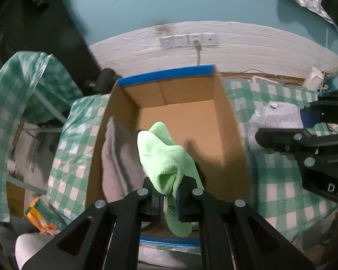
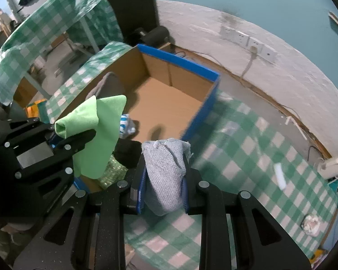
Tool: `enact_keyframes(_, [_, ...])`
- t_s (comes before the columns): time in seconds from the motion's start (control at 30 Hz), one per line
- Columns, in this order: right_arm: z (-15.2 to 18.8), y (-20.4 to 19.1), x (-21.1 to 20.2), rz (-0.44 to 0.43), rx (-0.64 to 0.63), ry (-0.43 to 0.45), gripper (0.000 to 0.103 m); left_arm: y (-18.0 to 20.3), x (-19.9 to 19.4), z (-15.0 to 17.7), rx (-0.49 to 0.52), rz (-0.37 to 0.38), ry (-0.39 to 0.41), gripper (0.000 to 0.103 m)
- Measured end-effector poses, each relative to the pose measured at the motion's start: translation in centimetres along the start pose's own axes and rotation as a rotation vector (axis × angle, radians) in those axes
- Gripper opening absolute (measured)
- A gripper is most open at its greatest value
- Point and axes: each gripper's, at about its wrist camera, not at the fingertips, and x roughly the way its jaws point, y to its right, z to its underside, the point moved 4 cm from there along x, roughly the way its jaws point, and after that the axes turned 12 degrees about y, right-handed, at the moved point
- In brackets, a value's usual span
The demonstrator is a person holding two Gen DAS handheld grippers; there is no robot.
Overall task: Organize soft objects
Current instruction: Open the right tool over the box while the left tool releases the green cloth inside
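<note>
Left tool [image 1: 169, 193]: clenched on a light green fleece sock [image 1: 163, 155], which is being held above the near end of the open cardboard box [image 1: 234, 121], at lower centre of the left view.

Right tool [image 2: 163, 184]: clenched on a grey knitted sock [image 2: 165, 173], which is being held over the checked tabletop [image 2: 247, 157], just beside the box's blue outer wall, at lower centre of the right view.

Box contents: a grey cloth [image 1: 115, 148] is leaning against the left inner wall; a blue-and-white striped item [image 2: 126, 124] is lying on the floor.

Handling judgement: each sock is best being carried fully past the rim and lowered over bare floor before the tool is being opened, so that nothing is left draped on the edge.
</note>
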Motion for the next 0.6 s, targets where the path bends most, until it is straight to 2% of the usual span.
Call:
enact_keyframes(0.27, [-0.4, -3.0, 2.7, -0.049, -0.020, -0.035, 0.024, -2.6, 1.5, 1.8, -0.042, -0.034, -0.053, 0.009])
enact_keyframes(0.37, [-0.4, -3.5, 3.5, -0.065, -0.013, -0.048, 0.033, -3.0, 2.0, 2.3, -0.051, -0.037, -0.074, 0.011])
enact_keyframes(0.43, [-0.4, -3.5, 3.8, -0.058, -0.009, -0.050, 0.035, -3.1, 2.3, 2.5, -0.058, -0.039, -0.093, 0.026])
enact_keyframes(0.5, [-0.3, -3.5, 3.9, -0.050, -0.011, -0.053, 0.043, -3.5, 2.5, 2.7, -0.067, -0.044, -0.093, 0.037])
enact_keyframes(0.6, [-0.3, -3.2, 3.7, -0.039, -0.006, -0.048, 0.046, -3.8, 2.5, 2.7, -0.069, -0.056, -0.091, 0.040])
